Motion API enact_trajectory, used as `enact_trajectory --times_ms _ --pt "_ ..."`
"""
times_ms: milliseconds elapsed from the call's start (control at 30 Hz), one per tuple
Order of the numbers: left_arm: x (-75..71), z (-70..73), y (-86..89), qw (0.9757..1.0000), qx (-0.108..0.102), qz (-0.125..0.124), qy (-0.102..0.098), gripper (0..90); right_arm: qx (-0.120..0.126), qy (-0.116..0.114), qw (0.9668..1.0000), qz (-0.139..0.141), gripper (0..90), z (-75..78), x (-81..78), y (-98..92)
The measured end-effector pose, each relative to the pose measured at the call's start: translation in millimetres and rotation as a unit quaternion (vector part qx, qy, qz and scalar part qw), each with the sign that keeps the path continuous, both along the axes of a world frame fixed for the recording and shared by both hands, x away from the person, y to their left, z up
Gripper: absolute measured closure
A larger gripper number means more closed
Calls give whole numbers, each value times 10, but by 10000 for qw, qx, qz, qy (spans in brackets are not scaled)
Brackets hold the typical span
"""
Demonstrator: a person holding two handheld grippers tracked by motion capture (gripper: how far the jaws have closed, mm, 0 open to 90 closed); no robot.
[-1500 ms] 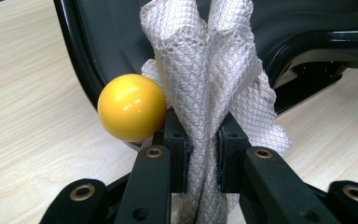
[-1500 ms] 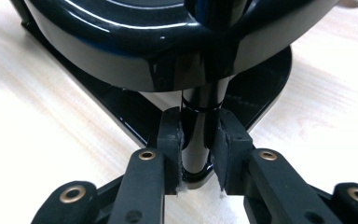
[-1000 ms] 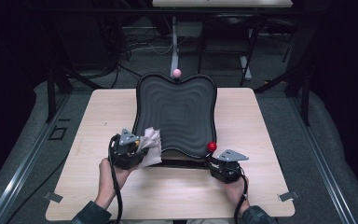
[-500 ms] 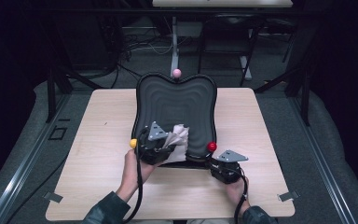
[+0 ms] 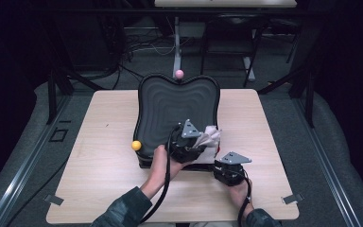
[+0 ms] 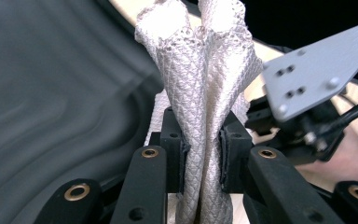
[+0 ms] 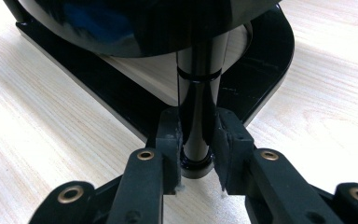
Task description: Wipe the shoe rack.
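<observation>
A black tray (image 5: 170, 104) with a rippled surface stands raised on a black base on the wooden table. My left gripper (image 5: 201, 144) is over the tray's front right corner, shut on a white textured cloth (image 5: 211, 136) that touches the tray there. In the left gripper view the cloth (image 6: 205, 70) rises bunched from between the jaws of the left gripper (image 6: 201, 154), with the tray surface (image 6: 51, 93) to the left. My right gripper (image 7: 198, 140) is shut on the tray's black post (image 7: 198, 93) at the front right, just above the base frame (image 7: 261, 70).
A pink ball (image 5: 179, 74) tops the tray's far edge and a yellow ball (image 5: 136, 145) marks its front left corner. Bare wooden table (image 5: 99, 142) lies to the left and right of the tray. Dark stands and cables fill the floor behind.
My left gripper has carried the cloth rightward along the tray's front, from the left corner to the right one. The yellow ball is now uncovered and the red ball is hidden. The right gripper stayed put.
</observation>
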State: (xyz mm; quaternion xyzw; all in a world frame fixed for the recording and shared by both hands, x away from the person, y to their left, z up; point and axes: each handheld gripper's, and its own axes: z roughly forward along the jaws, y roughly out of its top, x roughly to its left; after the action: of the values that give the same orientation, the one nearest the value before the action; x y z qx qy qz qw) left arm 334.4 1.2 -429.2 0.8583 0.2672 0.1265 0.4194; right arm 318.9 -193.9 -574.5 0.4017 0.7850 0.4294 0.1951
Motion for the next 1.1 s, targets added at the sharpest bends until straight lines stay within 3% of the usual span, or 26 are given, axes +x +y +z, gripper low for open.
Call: enact_trajectory --times_ms 133,267,533,700,867,1100 --pt "44 -23 -121 10000 64 -72 21 743 -25 -26 10000 3 735 0 1 -2" --pt "131 -98 -155 9998 116 -31 187 754 -33 -21 10000 8 736 0 -1 1" --pt "227 -149 -73 9991 310 243 170 766 -25 -10 10000 3 736 0 0 4" --pt "248 -106 22 9986 258 453 124 765 -33 -3 10000 9 736 1 3 2" --pt "206 -46 43 9993 55 343 125 758 -91 26 10000 11 735 11 1 0" --pt "114 5 -102 9999 3 41 97 751 -89 16 10000 7 735 11 0 0"
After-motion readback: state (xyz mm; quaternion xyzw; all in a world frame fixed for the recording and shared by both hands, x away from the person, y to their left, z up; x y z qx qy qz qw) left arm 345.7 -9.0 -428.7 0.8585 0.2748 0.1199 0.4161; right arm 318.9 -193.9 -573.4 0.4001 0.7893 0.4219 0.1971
